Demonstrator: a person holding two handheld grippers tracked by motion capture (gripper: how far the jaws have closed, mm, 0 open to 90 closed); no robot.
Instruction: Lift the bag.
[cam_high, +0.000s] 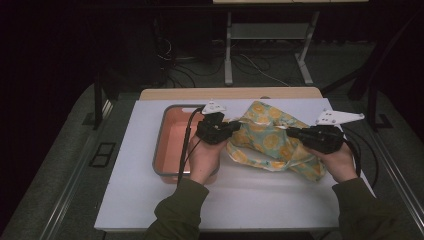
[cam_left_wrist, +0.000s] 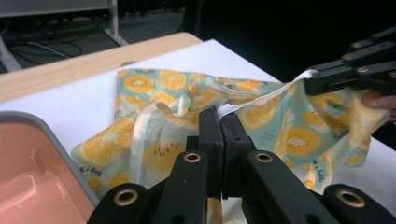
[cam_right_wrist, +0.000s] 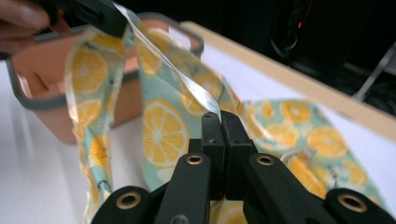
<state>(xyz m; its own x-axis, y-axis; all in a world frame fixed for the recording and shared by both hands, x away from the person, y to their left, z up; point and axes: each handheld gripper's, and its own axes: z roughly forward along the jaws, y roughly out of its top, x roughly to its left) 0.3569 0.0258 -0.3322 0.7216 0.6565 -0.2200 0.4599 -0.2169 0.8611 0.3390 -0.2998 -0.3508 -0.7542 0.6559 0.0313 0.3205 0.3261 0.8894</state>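
A pale green cloth (cam_high: 265, 135) printed with orange and lemon slices lies crumpled on the white table (cam_high: 235, 200), partly lifted. My left gripper (cam_high: 235, 126) is shut on the cloth's white hem at its left side, seen in the left gripper view as cloth (cam_left_wrist: 280, 126) pinched in my left gripper (cam_left_wrist: 219, 116). My right gripper (cam_high: 289, 132) is shut on the same hem further right. In the right gripper view the hem runs taut from my right gripper (cam_right_wrist: 220, 117) up to the other gripper (cam_right_wrist: 88, 14), with the cloth (cam_right_wrist: 163, 126) hanging below.
A salmon-pink bin with a grey rim (cam_high: 161, 145) stands on the table left of the cloth, under my left hand; the bin (cam_right_wrist: 42, 100) shows behind the cloth too. A wooden edge (cam_high: 230, 93) borders the table's far side. Dark floor, cables and desk legs lie beyond.
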